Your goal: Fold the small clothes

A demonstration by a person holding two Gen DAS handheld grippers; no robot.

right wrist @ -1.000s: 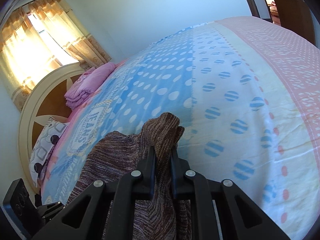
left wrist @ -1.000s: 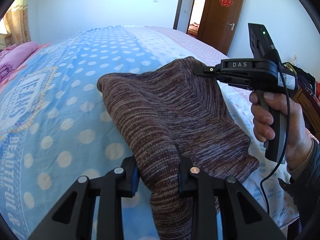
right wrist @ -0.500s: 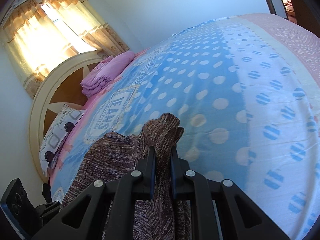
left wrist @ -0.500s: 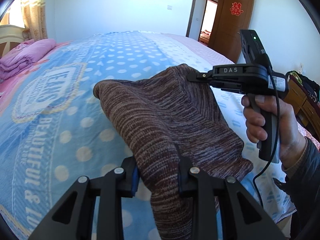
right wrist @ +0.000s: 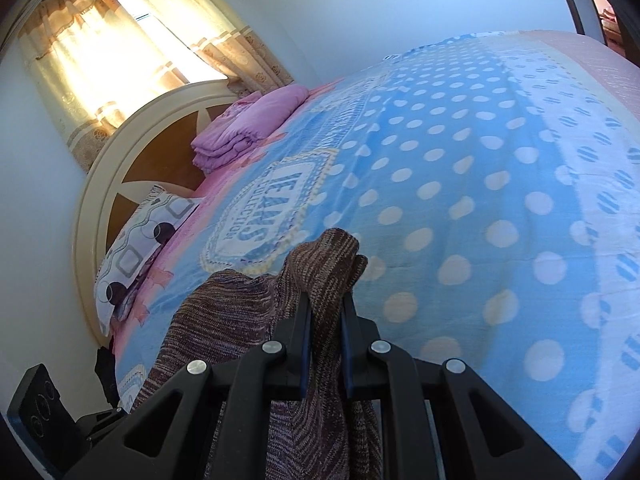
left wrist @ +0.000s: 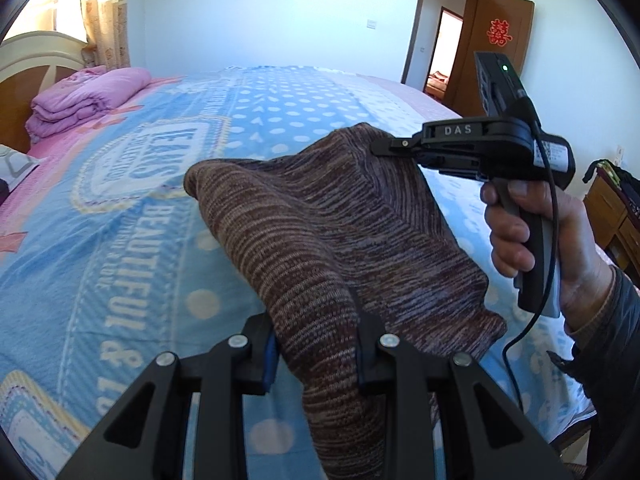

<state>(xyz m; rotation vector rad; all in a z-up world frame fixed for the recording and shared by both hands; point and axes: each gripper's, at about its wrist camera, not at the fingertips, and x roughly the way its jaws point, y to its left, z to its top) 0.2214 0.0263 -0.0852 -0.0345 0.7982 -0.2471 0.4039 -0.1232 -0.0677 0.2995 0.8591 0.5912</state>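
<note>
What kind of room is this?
A home bedroom, it seems: a wide bed under a blue dotted blanket, a curved headboard with a pillow, and a curtained window.

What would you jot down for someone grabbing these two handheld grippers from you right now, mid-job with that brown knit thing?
Left gripper: shut on the brown knit garment, pinching a thick bunch of it.
Right gripper: shut on another bunched edge of the same garment; the left view shows it gripping the far corner.
The garment hangs stretched between the two grippers, above the blue polka-dot bedspread. Whether any part touches the bed cannot be told.
Done: garment picked up and held at two points.
Left: probably lay it flat on the bedspread, fold it, then release. No finished fold is visible yet.
</note>
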